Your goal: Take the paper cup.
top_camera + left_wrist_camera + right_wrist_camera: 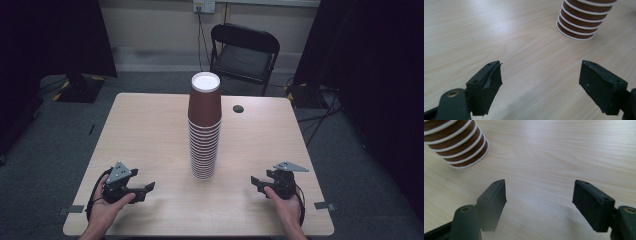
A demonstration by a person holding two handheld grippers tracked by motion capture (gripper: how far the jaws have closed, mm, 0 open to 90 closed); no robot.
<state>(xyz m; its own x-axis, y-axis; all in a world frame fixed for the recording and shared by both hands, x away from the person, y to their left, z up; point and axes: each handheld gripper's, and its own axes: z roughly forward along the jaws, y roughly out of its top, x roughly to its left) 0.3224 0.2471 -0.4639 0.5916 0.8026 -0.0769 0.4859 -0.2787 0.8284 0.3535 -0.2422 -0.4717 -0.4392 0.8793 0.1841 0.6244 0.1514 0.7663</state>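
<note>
A tall stack of brown paper cups [204, 127] with white rims stands upside down in the middle of the wooden table [150, 130]. My left gripper [148, 189] rests near the table's front left, held by a hand, jaws wide apart with nothing between them. In the left gripper view the stack's base [579, 27] lies ahead at upper right of the gripper [540, 75]. My right gripper [256, 182] sits at the front right, also open and empty. The right gripper view has the cup stack [456, 145] at upper left of the gripper [539, 192].
A black folding chair [243, 52] stands behind the table. A small dark round hole [238, 108] marks the tabletop right of the stack. Black curtains flank both sides, and cables run over the grey floor at right.
</note>
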